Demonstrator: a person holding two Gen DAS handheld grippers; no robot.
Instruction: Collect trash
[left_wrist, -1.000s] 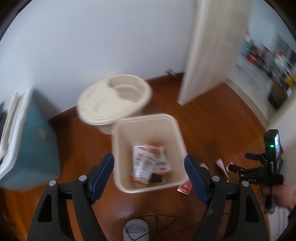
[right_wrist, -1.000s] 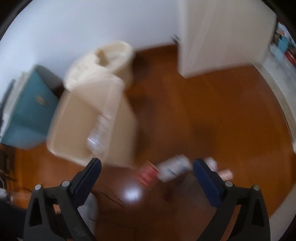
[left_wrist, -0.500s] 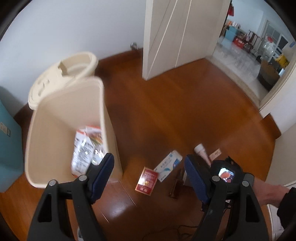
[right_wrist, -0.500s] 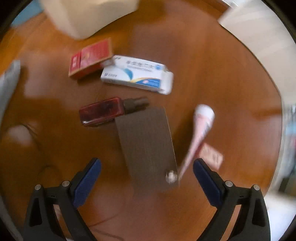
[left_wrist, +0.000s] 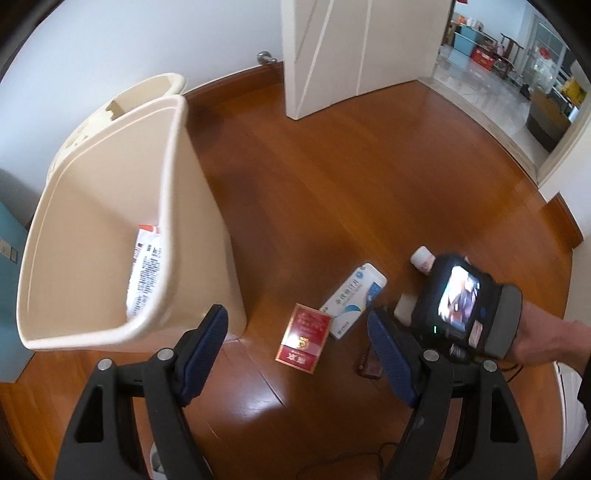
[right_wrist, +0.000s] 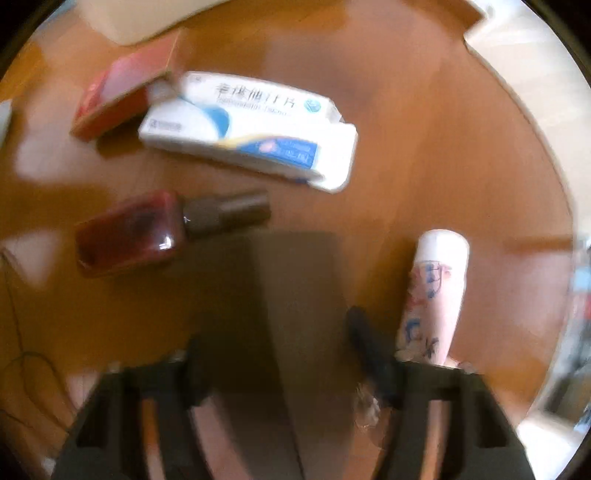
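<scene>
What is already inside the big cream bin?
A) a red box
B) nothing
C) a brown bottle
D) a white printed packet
D: a white printed packet leans against the inner wall of the bin, while the red box and the brown bottle lie on the floor.

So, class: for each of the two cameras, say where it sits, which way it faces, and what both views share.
Left wrist: on the left gripper, looking down at the beige bin and wooden floor; own jaws open, right hand visible.
Right wrist: on the right gripper, low over a dark flat piece; picture blurred.
Shared: medicine box, red carton.
</scene>
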